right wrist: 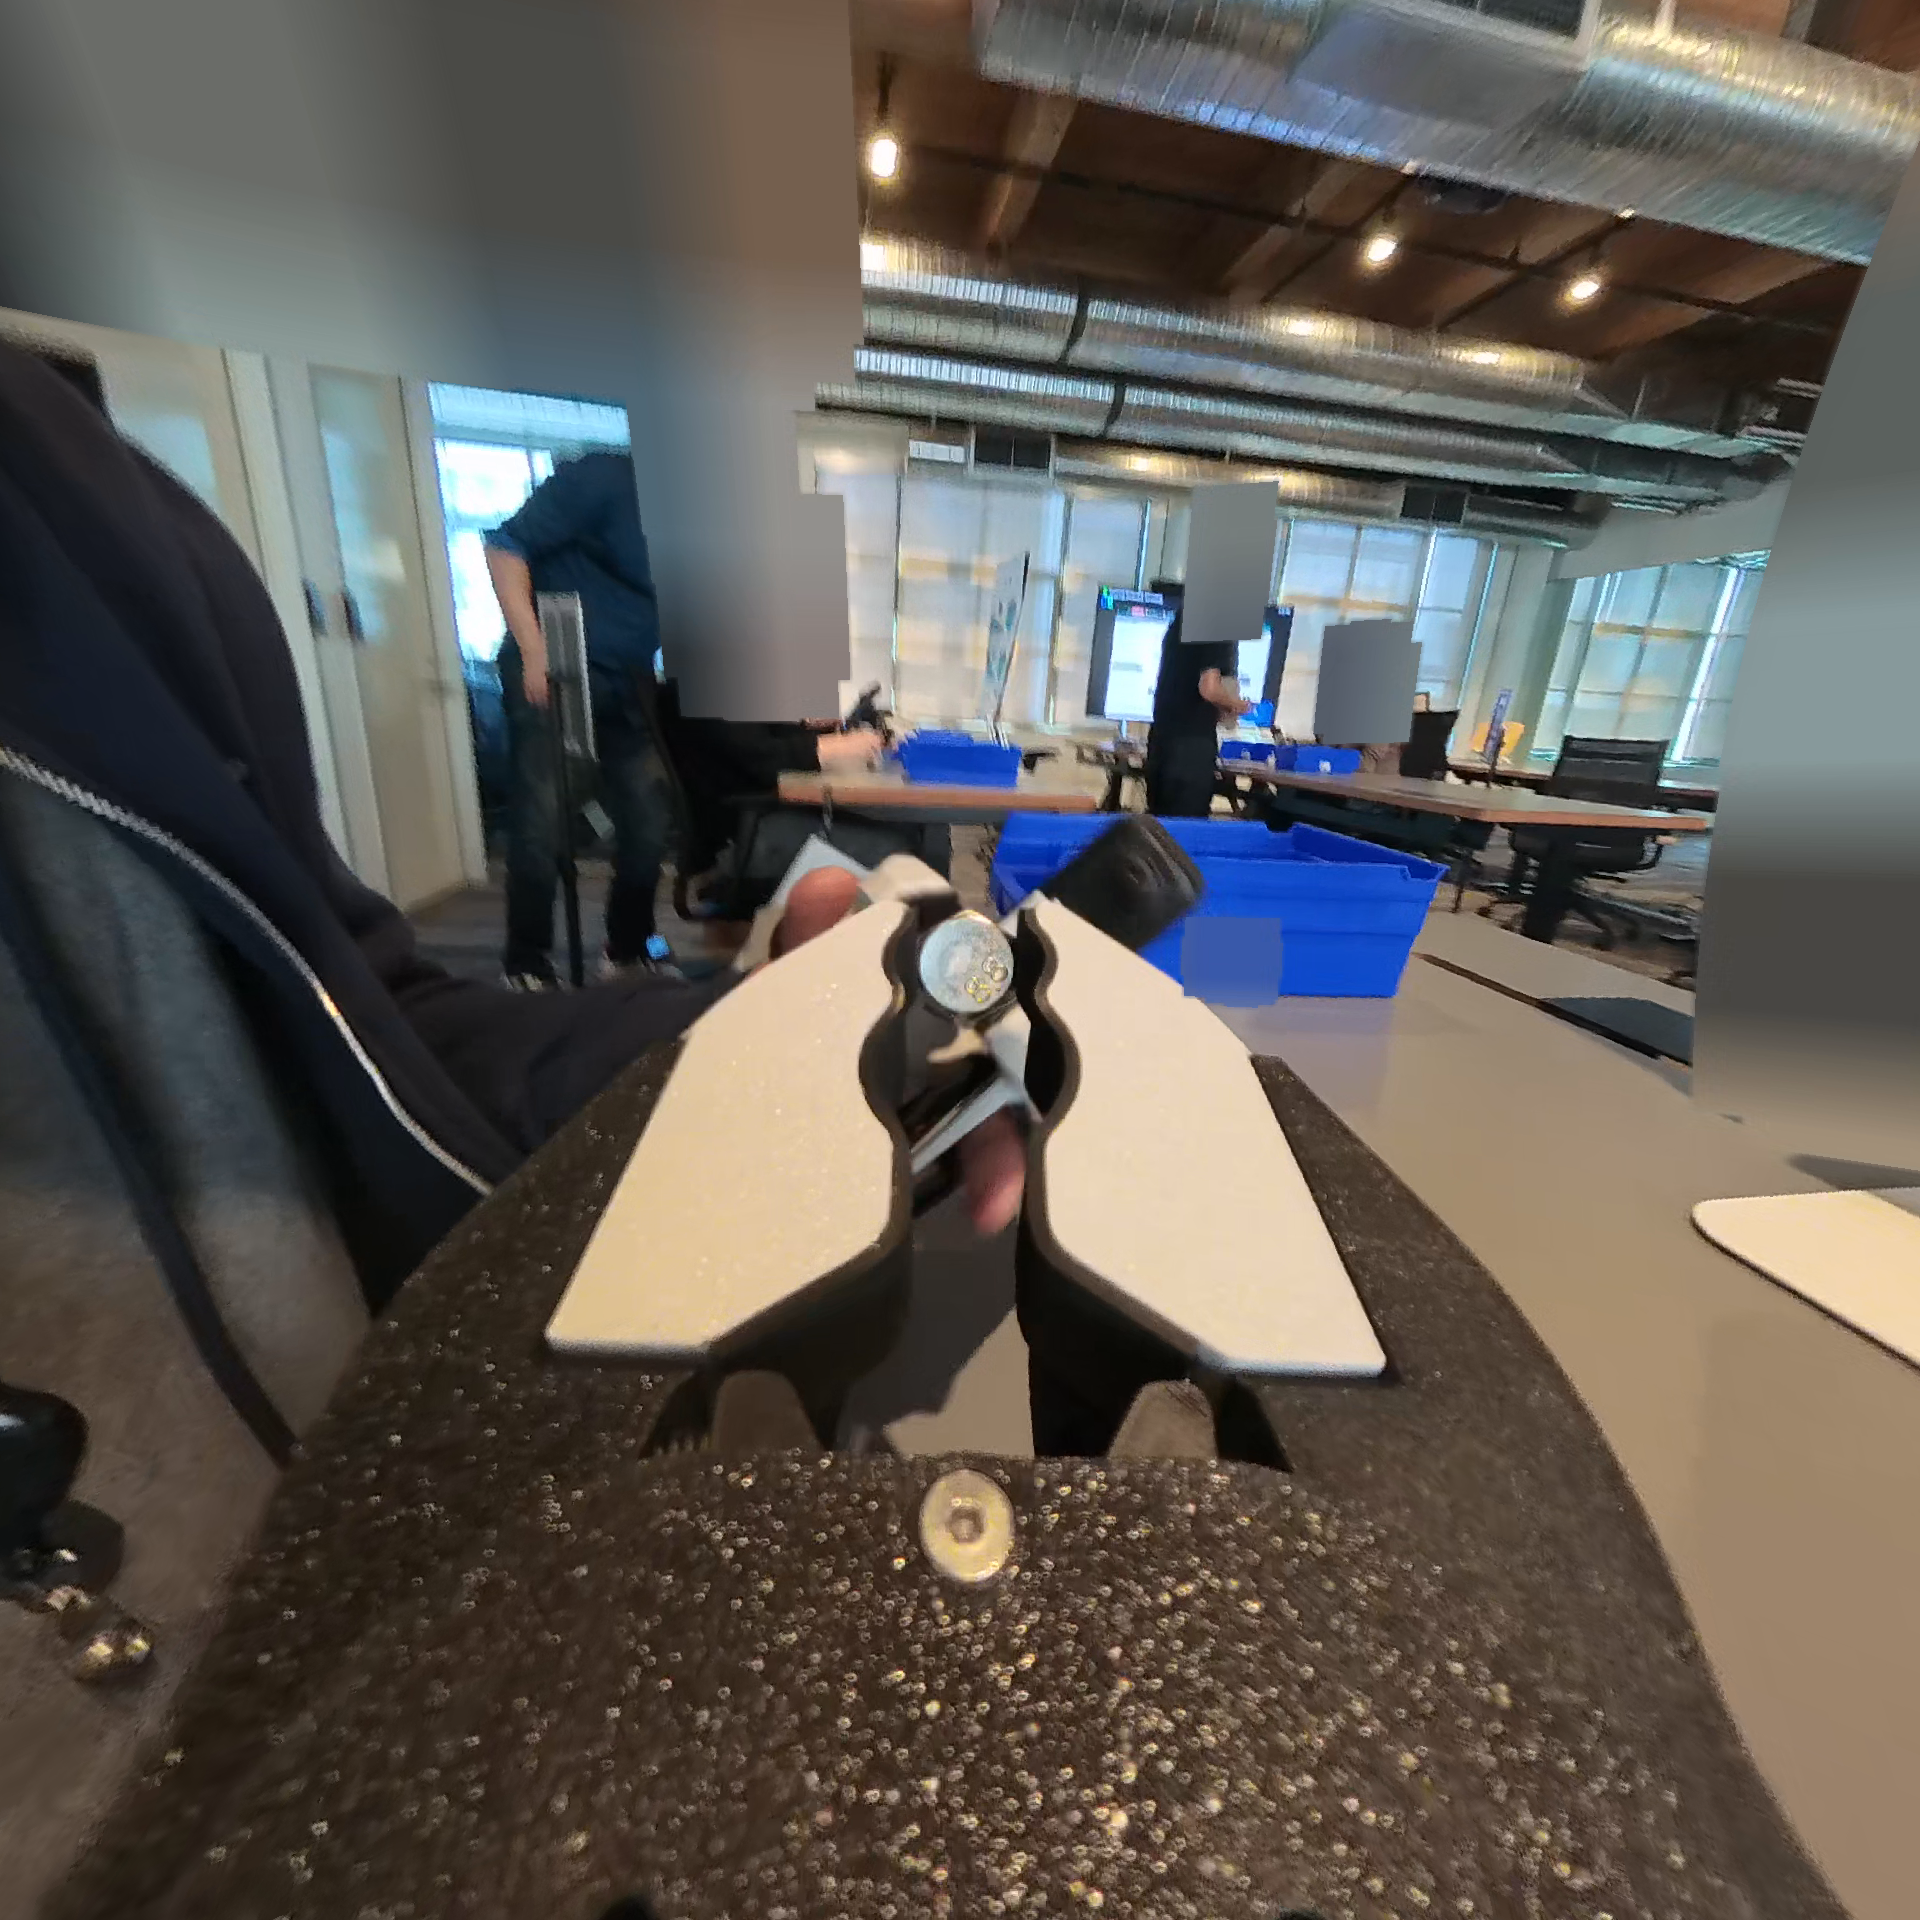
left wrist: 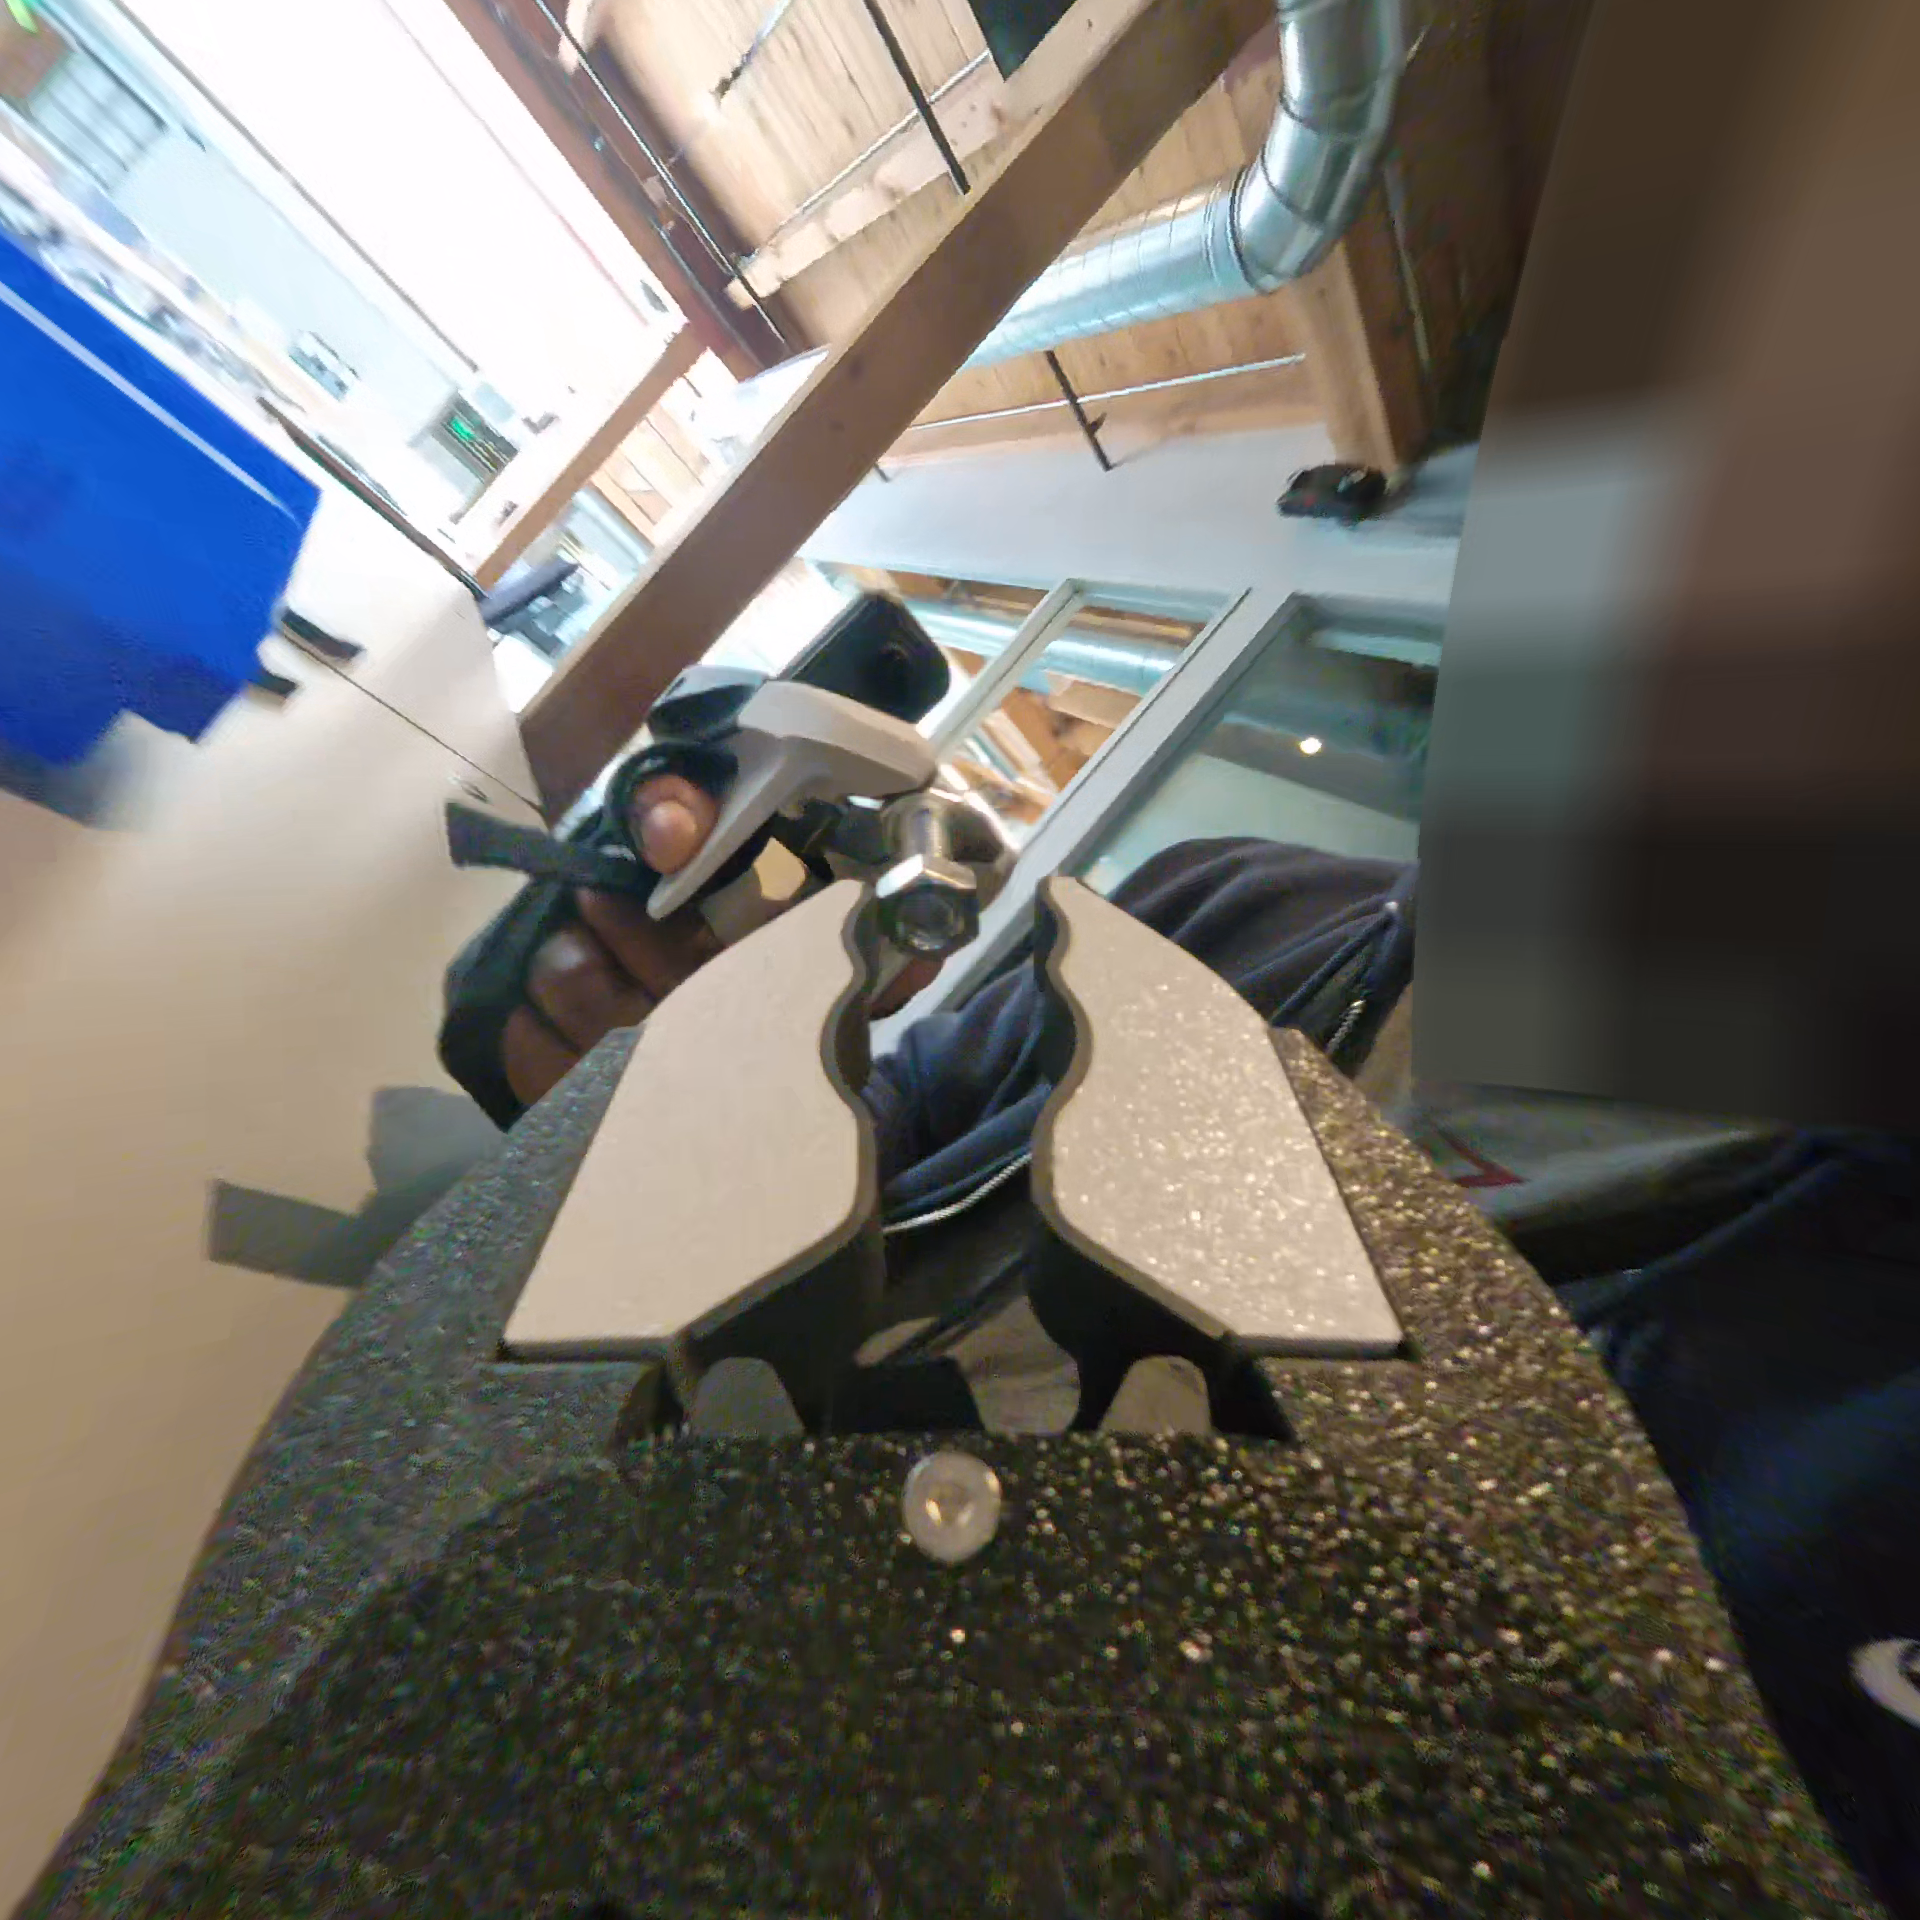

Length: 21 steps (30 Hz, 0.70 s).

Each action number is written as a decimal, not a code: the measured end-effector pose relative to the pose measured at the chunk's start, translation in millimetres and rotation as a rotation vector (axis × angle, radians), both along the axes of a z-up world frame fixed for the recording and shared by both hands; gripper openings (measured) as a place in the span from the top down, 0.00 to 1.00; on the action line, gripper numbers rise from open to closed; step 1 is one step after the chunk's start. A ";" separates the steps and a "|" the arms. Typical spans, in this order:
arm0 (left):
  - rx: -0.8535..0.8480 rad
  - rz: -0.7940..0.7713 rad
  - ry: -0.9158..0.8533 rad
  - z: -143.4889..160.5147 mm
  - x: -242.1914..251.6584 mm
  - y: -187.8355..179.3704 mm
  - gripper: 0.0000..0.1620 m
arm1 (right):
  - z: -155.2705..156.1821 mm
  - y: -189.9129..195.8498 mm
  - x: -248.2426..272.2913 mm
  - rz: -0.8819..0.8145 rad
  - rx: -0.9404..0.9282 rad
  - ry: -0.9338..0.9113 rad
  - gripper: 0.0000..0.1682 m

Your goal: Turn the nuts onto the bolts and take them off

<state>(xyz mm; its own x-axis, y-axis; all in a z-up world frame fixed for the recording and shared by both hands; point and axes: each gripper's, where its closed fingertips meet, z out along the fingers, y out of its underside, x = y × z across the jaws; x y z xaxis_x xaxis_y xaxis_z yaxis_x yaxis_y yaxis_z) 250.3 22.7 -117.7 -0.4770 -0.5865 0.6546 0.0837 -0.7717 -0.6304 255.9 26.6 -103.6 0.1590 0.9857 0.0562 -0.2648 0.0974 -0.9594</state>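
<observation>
Both grippers met mid-air: right gripper point(right wrist: 961, 935) jaws clamped the bolt point(right wrist: 966, 966) head, left gripper point(left wrist: 945, 914) jaws gaped round nut point(left wrist: 925, 914); misaligned closing risked dropping nut onto counter point(right wrist: 1507, 1143)

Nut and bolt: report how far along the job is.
Done: the nut already sits on the bolt's threaded end. In hand: the right gripper clamps the bolt by its head, while the left gripper is open around the nut. Left: gripping the nut and turning it.
</observation>
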 end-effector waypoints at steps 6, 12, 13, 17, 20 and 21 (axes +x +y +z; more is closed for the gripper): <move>0.465 0.359 0.112 -3.2 -3.0 15.0 0.88 | 5.2 6.5 10.5 0.034 -0.063 0.081 0.90; 0.686 0.482 0.092 4.0 0.1 8.1 0.83 | 5.2 3.4 6.7 0.039 -0.060 0.073 0.90; 0.713 0.491 0.108 2.4 2.4 7.5 0.81 | 5.1 3.2 6.4 0.043 -0.062 0.076 0.90; 0.869 0.557 0.178 -5.4 10.9 5.8 0.84 | 4.4 3.2 4.6 0.051 -0.062 0.071 0.90; 0.927 0.611 0.201 -5.6 10.4 8.3 0.89 | 3.6 2.5 4.0 0.057 -0.062 0.069 0.90; 0.911 0.592 0.204 -5.9 10.1 7.4 0.89 | 3.3 1.9 3.7 0.057 -0.059 0.066 0.90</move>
<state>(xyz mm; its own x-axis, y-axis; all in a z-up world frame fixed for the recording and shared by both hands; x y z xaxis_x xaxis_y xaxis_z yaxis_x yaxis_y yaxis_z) 260.4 30.2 -123.6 0.1058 -0.9890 -0.1037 0.1165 0.1159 -0.9864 259.6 28.5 -100.3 0.1039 0.9945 -0.0108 -0.3314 0.0244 -0.9432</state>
